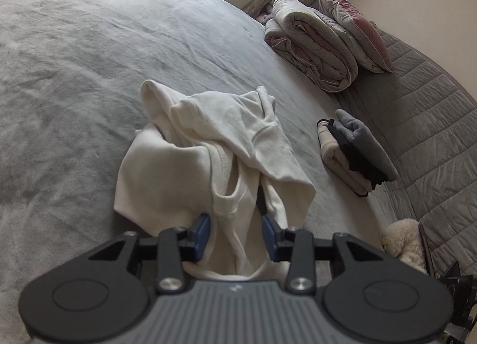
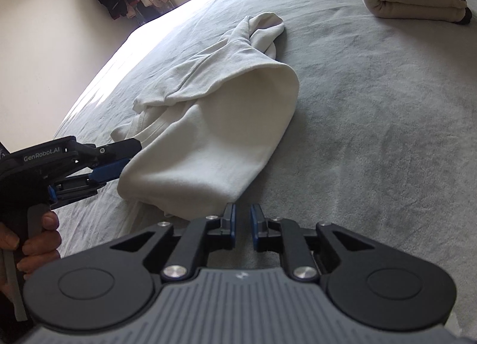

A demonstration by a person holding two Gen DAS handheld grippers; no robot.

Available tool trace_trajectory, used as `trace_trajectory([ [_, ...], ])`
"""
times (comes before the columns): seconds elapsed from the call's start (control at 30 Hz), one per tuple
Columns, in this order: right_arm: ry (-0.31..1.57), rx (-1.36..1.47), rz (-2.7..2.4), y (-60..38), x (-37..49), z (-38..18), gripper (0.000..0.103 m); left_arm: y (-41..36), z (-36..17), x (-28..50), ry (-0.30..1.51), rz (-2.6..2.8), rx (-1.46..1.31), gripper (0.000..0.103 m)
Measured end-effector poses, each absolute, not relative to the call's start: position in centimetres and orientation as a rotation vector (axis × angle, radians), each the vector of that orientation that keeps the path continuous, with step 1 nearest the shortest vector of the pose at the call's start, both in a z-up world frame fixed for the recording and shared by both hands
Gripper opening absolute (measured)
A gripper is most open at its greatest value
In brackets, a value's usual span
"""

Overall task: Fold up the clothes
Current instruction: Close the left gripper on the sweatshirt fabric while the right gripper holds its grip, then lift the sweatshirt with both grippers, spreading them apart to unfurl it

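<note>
The white garment lies crumpled in the middle of the bed, not yet folded: its sleeves and body are bunched over each other, and one part stands up as a loose arch. So for this piece the work is, in my judgement, only at the beginning; it must first be spread flat.

Some part of the task looks done. Beyond the white garment, toward the quilted headboard, a small stack of folded clothes rests on the bed, with cream, black and grey pieces.

The left gripper is at the near edge of the white garment, its fingers apart with cloth lying between them, but not clamped on it. The right gripper is just beside the other near corner of the white garment; its fingers are a little apart and hold nothing.

Farther behind the white garment there are a rolled duvet and a pink pillow, and near the headboard a fluffy toy. All are well apart from the white garment, so nothing seems to block the spreading.
</note>
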State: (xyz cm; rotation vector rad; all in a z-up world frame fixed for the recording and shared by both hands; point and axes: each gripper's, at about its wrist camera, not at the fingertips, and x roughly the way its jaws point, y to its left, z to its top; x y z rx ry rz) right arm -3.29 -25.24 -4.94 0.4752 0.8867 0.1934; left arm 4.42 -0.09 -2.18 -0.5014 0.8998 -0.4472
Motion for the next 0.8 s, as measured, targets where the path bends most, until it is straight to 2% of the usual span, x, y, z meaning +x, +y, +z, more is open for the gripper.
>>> trace_trajectory([
  [0.03,0.883,0.493,0.199,-25.2,-3.2,-4.9,0.044,-0.4,-2.4,4.5,0.902,-0.44,-0.504,0.038],
  [0.1,0.867,0.527,0.214,-24.9,-3.2,-4.9,0.057,-0.8,-2.6,4.7,0.9,-0.431,-0.504,0.038],
  [0.13,0.862,0.532,0.219,-24.8,-3.0,-4.8,0.057,-1.0,-2.7,4.6,0.896,-0.427,-0.497,0.038],
  [0.2,0.851,0.53,0.231,-24.2,-2.7,-4.7,0.057,-1.3,-2.7,4.5,0.881,-0.416,-0.477,0.031],
  [0.23,0.844,0.524,0.233,-24.0,-2.6,-4.7,0.057,-1.5,-2.6,4.3,0.869,-0.41,-0.463,0.016],
  [0.27,0.838,0.518,0.235,-23.7,-2.4,-4.7,0.053,-1.4,-2.5,4.2,0.86,-0.408,-0.455,0.004],
  [0.3,0.833,0.514,0.238,-23.5,-2.3,-4.7,0.045,-1.4,-2.2,4.1,0.851,-0.394,-0.444,0.004],
  [0.33,0.832,0.511,0.242,-23.3,-2.2,-4.8,0.018,-1.3,-1.9,4.0,0.843,-0.372,-0.419,0.004],
  [0.37,0.829,0.512,0.246,-23.1,-2.0,-4.8,0.008,-1.1,-1.4,3.8,0.825,-0.367,-0.4,0.004],
  [0.8,0.803,0.475,0.431,-17.8,-4.5,-0.6,0.007,4.7,3.1,2.5,0.703,-0.347,-0.385,0.003],
])
